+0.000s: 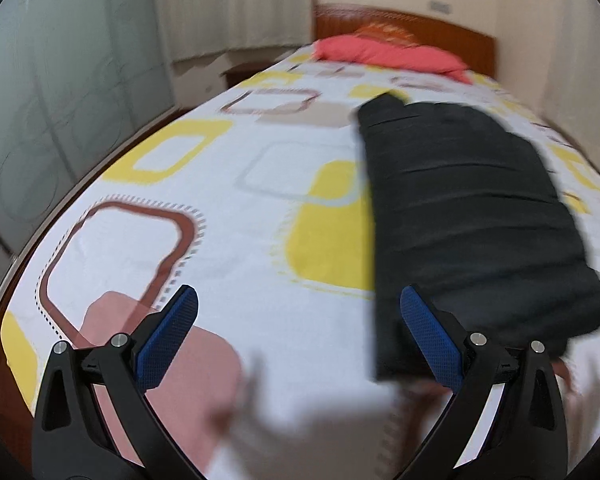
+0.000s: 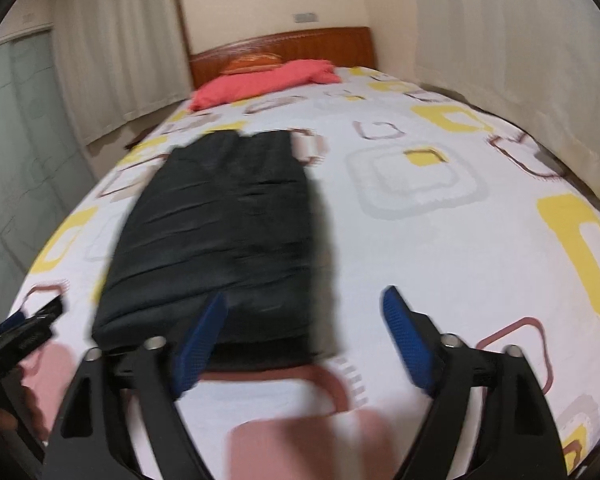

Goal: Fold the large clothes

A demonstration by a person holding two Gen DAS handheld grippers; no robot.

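A black garment (image 1: pixel 472 216) lies folded into a long strip on the patterned bedsheet (image 1: pixel 228 240). It also shows in the right wrist view (image 2: pixel 228 232). My left gripper (image 1: pixel 298 304) is open and empty, above the sheet just left of the garment's near end. My right gripper (image 2: pixel 304 300) is open and empty, above the garment's near right corner. The left gripper also shows at the left edge of the right wrist view (image 2: pixel 24 328). Both views are motion blurred.
A red pillow or cloth (image 2: pixel 260 80) lies at the head of the bed by the wooden headboard (image 2: pixel 284 46). Curtains (image 2: pixel 116 48) and a glass sliding door (image 1: pixel 48 92) stand left of the bed. The bed's left edge (image 1: pixel 80 184) drops off.
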